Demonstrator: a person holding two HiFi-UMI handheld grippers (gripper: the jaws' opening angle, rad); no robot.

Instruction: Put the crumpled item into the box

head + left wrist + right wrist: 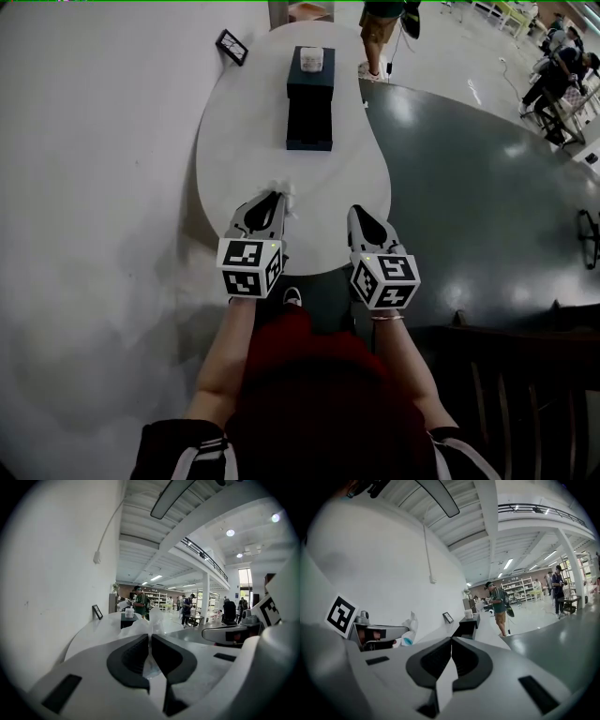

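The crumpled item (285, 194) is a wad of thin white wrapping with a blue patch, held over the near end of the white oval table (234, 150). My left gripper (275, 199) is shut on it; in the left gripper view the crumpled item (149, 620) bulges out past the closed jaws. The dark box (310, 98) stands lengthwise at the table's far middle, well ahead of both grippers. My right gripper (356, 212) hovers beside the left one, shut with nothing in it. From the right gripper view the crumpled item (410, 629) shows at left.
A small white cup (311, 59) sits on the box's far end. A framed picture (232, 47) stands at the table's far left edge. A person (380, 28) stands beyond the table. Dark glossy floor (469, 187) lies right; dark wooden furniture (506, 375) is at lower right.
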